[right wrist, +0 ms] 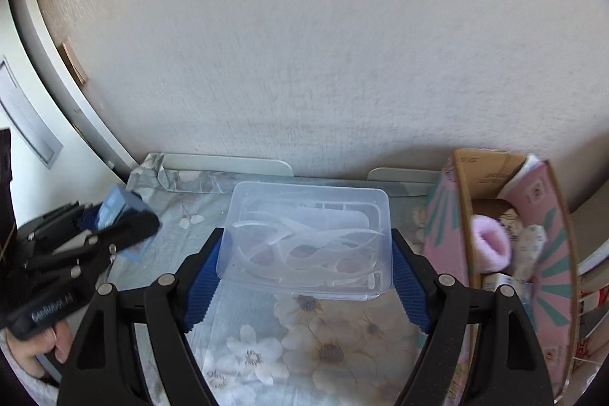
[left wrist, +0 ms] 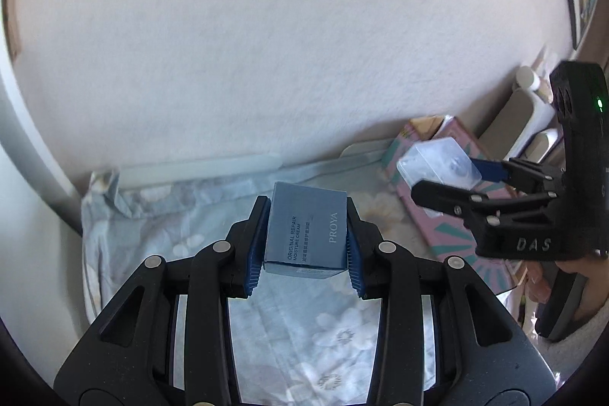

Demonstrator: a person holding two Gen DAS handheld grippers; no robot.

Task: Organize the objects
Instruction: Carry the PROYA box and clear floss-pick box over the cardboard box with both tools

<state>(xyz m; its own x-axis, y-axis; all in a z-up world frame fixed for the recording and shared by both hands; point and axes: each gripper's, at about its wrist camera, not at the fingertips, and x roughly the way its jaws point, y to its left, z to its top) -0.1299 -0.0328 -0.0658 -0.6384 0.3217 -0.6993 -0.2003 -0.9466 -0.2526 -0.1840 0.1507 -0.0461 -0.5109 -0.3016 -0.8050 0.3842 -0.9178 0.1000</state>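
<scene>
My left gripper (left wrist: 304,246) is shut on a blue PROYA cream box (left wrist: 306,229) and holds it above the floral cloth (left wrist: 160,238). My right gripper (right wrist: 306,269) is shut on a clear plastic box (right wrist: 308,234) with clear plastic pieces inside, held above the cloth. The right gripper (left wrist: 445,174) with the clear box (left wrist: 437,162) also shows at the right of the left wrist view. The left gripper (right wrist: 125,215) with the blue box (right wrist: 114,204) shows at the left of the right wrist view.
A pink cardboard box (right wrist: 506,215) stands open at the right, holding a pink fuzzy item (right wrist: 491,246) and other things. A white textured wall (right wrist: 304,44) rises right behind the cloth. White flat pieces (right wrist: 224,164) lie along the wall's foot.
</scene>
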